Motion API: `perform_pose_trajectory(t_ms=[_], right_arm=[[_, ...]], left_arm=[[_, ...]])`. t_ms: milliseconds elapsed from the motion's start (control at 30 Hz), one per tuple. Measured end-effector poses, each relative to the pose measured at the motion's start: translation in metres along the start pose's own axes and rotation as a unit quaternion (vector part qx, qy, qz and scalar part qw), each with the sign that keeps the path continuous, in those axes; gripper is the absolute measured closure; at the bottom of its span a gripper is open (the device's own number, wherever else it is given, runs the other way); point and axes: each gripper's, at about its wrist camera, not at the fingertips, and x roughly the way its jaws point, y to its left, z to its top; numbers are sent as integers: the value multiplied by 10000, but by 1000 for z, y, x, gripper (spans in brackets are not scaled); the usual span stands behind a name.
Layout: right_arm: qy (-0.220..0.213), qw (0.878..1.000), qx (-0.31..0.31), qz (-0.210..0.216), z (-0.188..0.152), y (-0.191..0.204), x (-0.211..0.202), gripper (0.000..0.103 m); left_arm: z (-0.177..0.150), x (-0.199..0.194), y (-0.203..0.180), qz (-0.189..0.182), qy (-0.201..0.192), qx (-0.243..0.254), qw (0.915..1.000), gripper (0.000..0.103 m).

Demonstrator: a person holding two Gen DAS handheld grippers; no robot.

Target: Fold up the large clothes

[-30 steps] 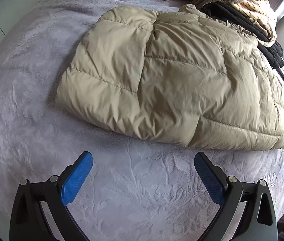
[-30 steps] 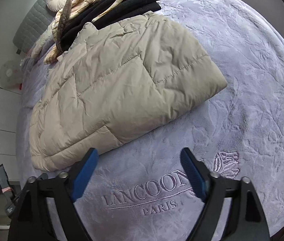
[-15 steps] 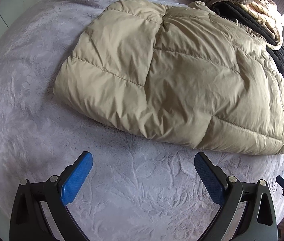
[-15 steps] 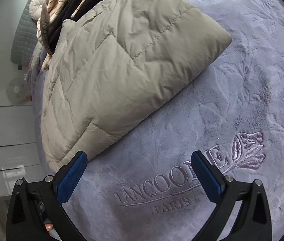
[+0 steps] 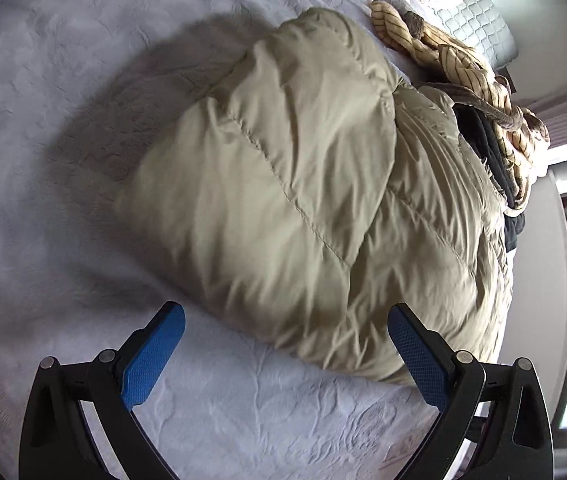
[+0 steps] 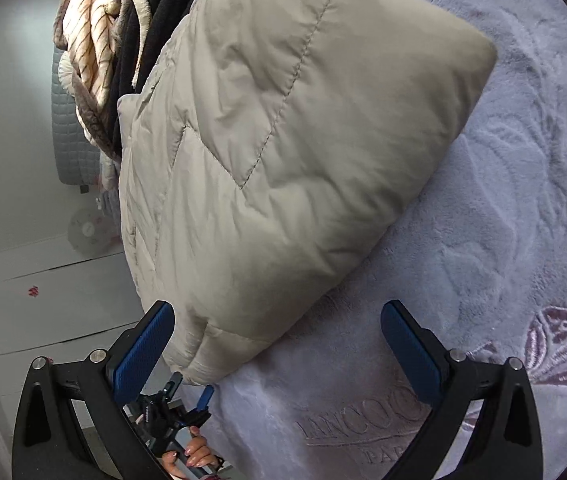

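The folded beige puffer jacket (image 5: 303,200) lies on the lavender bed blanket (image 5: 63,120), and both the left hand-held gripper (image 5: 283,356) and right hand-held gripper (image 6: 279,352) hover spread wide, empty, at its near edge.

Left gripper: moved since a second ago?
Yes. The left gripper has closed in on the beige jacket, whose near edge on the grey blanket now sits between its open jaws.
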Motion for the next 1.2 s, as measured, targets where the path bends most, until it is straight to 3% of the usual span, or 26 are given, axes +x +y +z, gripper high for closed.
perform_pose_trajectory(t_ms=[300,500,533,600,667,700,733,800,1000,1200], right_arm=[[-82,9972,263,699,21,6,26,0],[-178,9952,489,832,33,7,37,0],[-186,9949,528,838,33,7,37,0],[-168,9940,629,879,32,6,35,2],[-136,9945,766,705,31,4,32,25],[-120,9941,814,710,31,3,31,46],[-122,9935,824,777,30,3,30,59],[-166,9937,687,872,28,9,24,71],[-112,9938,175,1089,17,31,3,79],[78,9949,-69,1003,-3,35,-15,79]], left_arm=[[20,24,-11,-278,-177,-380,9987,1],[33,36,-10,-156,-215,-635,9976,3],[32,33,-11,-90,-278,-648,9975,8],[30,27,-14,-33,-399,-566,9976,46],[29,16,-16,-317,-458,-428,9975,79],[29,11,-20,-293,-505,-352,9977,83],[30,5,-27,-284,-576,-178,9978,85],[29,-5,-40,-259,-692,102,9972,88],[20,-41,-66,-328,-923,693,9928,88],[-1,-60,-71,-203,-741,1016,9919,88]])
